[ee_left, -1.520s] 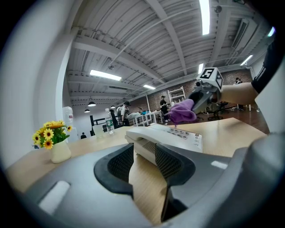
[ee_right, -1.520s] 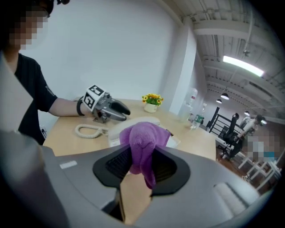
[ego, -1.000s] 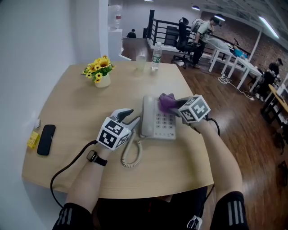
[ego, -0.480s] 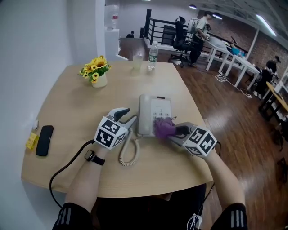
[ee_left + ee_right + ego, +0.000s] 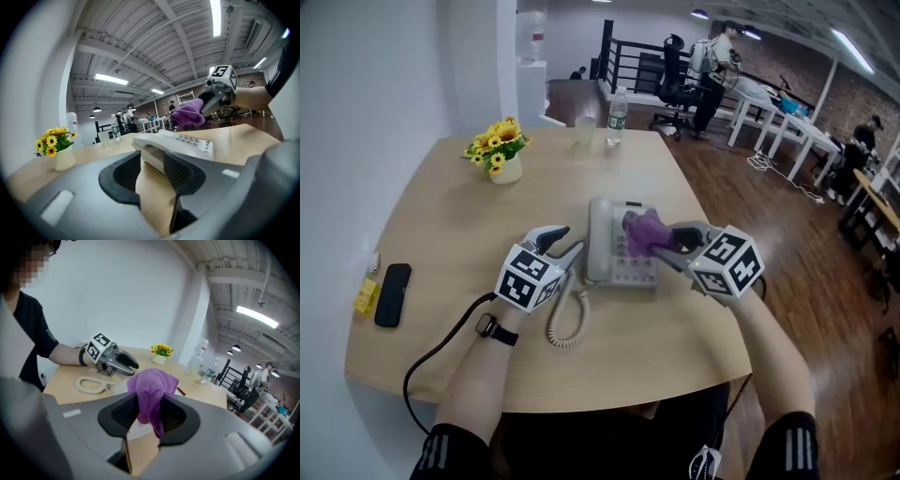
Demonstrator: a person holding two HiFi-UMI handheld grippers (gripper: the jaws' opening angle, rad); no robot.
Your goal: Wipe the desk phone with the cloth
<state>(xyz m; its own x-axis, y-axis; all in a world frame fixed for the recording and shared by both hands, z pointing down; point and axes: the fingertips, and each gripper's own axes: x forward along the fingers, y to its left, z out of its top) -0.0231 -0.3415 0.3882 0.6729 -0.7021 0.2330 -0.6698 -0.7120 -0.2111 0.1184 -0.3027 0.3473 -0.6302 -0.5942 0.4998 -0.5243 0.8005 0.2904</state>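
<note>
Right tool [image 5: 667,246] is clamping the purple cloth [image 5: 642,232], working it over the desk phone [image 5: 612,270] keypad at table [image 5: 441,225] centre. Left tool [image 5: 563,247], jaws apart, is sitting at phone's 9 o'clock edge, likely bracing it against sliding.

I see the cloth [image 5: 150,392] as soft purple fleece; the desk phone [image 5: 609,246] smooth matt plastic; the table [image 5: 450,234] pale matt wood-grain.
</note>
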